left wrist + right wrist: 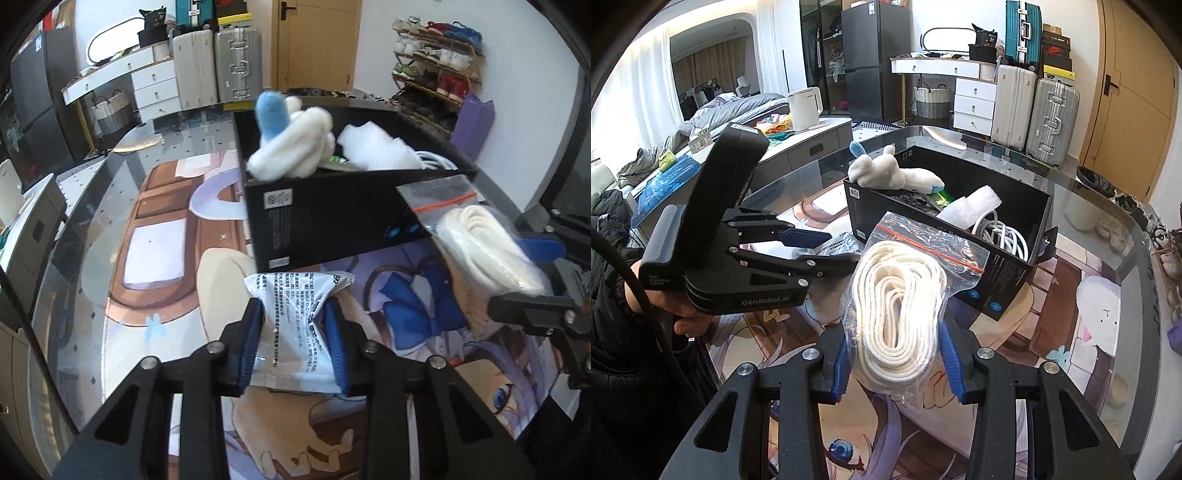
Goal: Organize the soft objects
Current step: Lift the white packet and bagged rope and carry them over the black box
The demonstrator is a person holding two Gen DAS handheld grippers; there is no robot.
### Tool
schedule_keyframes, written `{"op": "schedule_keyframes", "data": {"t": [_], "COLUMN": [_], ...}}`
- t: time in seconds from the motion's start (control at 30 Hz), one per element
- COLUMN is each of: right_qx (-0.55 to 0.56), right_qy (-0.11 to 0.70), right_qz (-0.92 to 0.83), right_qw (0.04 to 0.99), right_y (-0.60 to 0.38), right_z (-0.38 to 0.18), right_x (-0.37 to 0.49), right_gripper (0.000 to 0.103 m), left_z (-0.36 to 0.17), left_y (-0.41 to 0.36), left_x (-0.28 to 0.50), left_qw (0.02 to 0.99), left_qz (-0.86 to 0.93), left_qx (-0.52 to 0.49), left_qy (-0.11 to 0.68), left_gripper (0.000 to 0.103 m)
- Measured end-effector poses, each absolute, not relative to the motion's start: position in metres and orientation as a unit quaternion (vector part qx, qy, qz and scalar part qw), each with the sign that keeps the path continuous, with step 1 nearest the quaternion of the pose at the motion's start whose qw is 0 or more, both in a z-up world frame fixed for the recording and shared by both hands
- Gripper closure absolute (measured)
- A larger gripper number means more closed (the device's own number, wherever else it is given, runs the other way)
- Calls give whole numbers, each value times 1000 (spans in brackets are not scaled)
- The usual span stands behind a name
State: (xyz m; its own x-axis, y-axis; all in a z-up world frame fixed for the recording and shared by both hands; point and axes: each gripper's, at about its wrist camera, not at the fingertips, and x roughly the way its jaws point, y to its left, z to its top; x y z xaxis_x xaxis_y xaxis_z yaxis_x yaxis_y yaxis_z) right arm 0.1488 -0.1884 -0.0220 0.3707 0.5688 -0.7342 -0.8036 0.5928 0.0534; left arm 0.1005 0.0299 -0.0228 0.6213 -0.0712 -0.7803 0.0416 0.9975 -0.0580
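My left gripper (293,314) is shut on a white printed plastic packet (295,314) lying on the table mat just in front of the black box (332,218). The packet crumples between the blue pads. My right gripper (894,354) is shut on a clear zip bag of coiled white rope (897,302), held above the mat near the box's front corner; the same zip bag (480,236) shows at the right of the left wrist view. In the black box (997,280) lie a white and blue plush toy (291,147), white foam (376,147) and a white cable (1001,232).
The glass table carries an illustrated mat (155,251). A person's hand (687,321) holds the left gripper body (738,258). Suitcases (1034,110), white drawers (971,103), a kettle (805,109) and a shoe rack (436,74) stand beyond the table.
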Motion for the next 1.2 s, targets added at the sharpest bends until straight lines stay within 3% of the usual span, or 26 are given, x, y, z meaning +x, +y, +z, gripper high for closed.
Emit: {"op": "schedule_keyframes", "data": {"t": [0.77,1.2], "right_qx": [-118,-97], "right_qy": [331,328], "right_qz": [416,396], "right_qw": [839,852], "right_y": [-210,-223], "right_z": [4,13], "right_x": [150,164], "right_gripper": [61,61], "left_z": [54,46], "left_y": [40,66], "left_x": [67,96], "left_qw": [943,938], "left_qz": [-56,-32], "left_qx": [-35,-59], "left_qy": [327,340], "left_gripper": [71,71]}}
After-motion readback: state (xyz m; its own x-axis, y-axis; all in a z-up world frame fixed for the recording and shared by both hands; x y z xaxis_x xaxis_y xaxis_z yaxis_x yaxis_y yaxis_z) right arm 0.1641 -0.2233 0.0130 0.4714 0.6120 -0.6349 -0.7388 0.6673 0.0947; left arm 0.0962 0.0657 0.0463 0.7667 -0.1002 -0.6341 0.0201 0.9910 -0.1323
